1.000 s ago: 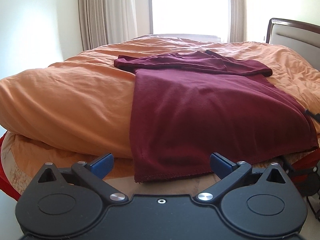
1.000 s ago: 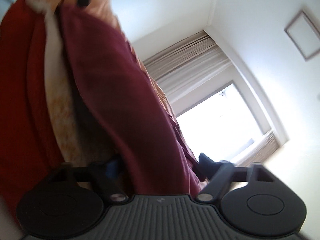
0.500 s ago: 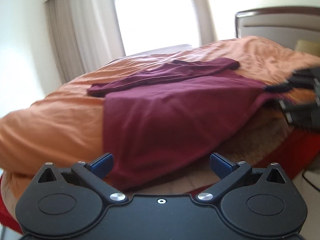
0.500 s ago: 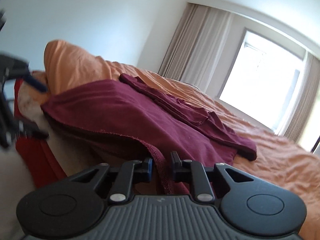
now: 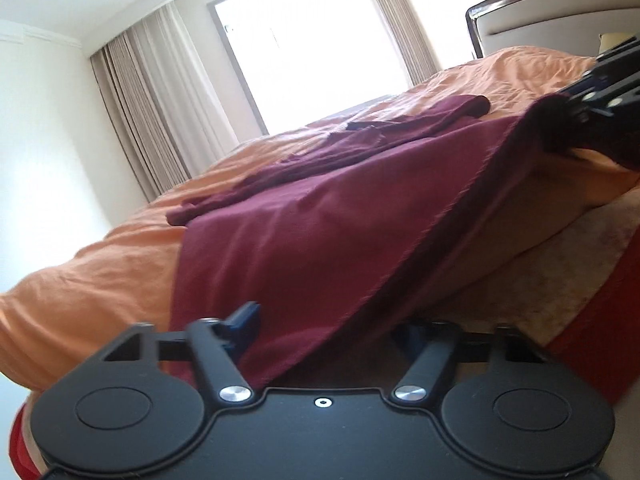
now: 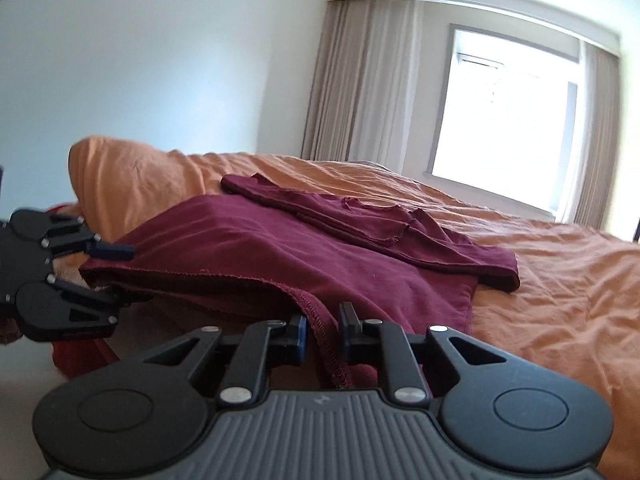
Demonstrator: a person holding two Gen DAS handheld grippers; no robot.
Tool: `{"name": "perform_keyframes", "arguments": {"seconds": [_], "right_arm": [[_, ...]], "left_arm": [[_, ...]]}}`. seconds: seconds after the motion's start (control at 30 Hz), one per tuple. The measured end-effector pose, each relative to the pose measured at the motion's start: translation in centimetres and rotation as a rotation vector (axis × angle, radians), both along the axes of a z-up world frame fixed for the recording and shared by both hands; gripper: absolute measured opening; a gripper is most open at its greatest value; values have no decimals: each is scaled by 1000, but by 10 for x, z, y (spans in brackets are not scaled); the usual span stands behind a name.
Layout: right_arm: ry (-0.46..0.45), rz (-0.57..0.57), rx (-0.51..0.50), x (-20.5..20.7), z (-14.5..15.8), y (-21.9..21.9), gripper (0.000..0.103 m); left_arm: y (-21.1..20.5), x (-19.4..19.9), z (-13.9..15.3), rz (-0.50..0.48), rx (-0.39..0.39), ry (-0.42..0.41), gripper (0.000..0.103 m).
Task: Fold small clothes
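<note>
Since 1 s ago: left gripper (image 5: 324,326) moved in from standing off the bed edge to straddling the hem corner of the maroon shirt (image 5: 320,216); jaws narrower than before but not yet shut, cloth between them, left pad (image 5: 244,322) blurred, so likely mid-close. Right gripper (image 6: 322,330) went from a tilted, ceiling-facing pose to level, now clamped on the opposite hem corner, stitched edge bunched between pads (image 6: 299,334). Shirt lying on orange duvet (image 6: 540,280), sleeves already folded in across the top, bottom hem overhanging the mattress edge and lifted slightly on the right side. Risks: left closing on one layer only or on air, since hem hangs slack and angled across the gap, giving an uneven lift and skewed fold; pinching duvet along w/ shirt if too deep; right grip shallow near the seam, could slip once tension rises; folded sleeves may slide out if hem gets pulled instead of lifted. Hard to see: left gripper's right pad hidden behind hanging cloth; contact btw left pads and fabric can't be confirmed; underside layer of shirt not visible; right gripper in left view cut off at frame edge and dark; window blown out.
</note>
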State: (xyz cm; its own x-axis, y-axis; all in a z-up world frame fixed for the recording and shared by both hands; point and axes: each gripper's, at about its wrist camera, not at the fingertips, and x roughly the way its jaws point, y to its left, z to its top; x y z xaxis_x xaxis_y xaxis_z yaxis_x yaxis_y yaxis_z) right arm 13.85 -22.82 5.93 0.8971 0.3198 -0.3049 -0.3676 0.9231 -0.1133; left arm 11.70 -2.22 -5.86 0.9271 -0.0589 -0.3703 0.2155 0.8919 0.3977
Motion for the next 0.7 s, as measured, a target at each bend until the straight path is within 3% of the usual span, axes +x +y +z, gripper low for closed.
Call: {"name": "perform_keyframes", "arguments": {"seconds": [0.03,0.2,0.27,0.3,0.4,0.6,0.7], "right_arm": [[2,-6,17,0,0,-1,18],[10,-16,38,2,-2,-1,18],[10,-18,29,1,-3,0,18],[10,-20,22,0,-4,0,18],[20,-25,-6,-1,-9,3,18],[22,-34,-106,-5,-31,14,19],[19,-45,-154,-7,-42,21,28]], "left_arm": [[5,-2,0,-4,9,-19,54],[29,-16,-7,9,85,-79,38],[38,-18,-6,23,50,-57,29],[42,-19,-4,27,18,-45,19],[48,-23,3,28,-26,-54,7],[54,-27,36,7,-92,-131,6],[57,-28,60,-19,-151,-148,5]]}}
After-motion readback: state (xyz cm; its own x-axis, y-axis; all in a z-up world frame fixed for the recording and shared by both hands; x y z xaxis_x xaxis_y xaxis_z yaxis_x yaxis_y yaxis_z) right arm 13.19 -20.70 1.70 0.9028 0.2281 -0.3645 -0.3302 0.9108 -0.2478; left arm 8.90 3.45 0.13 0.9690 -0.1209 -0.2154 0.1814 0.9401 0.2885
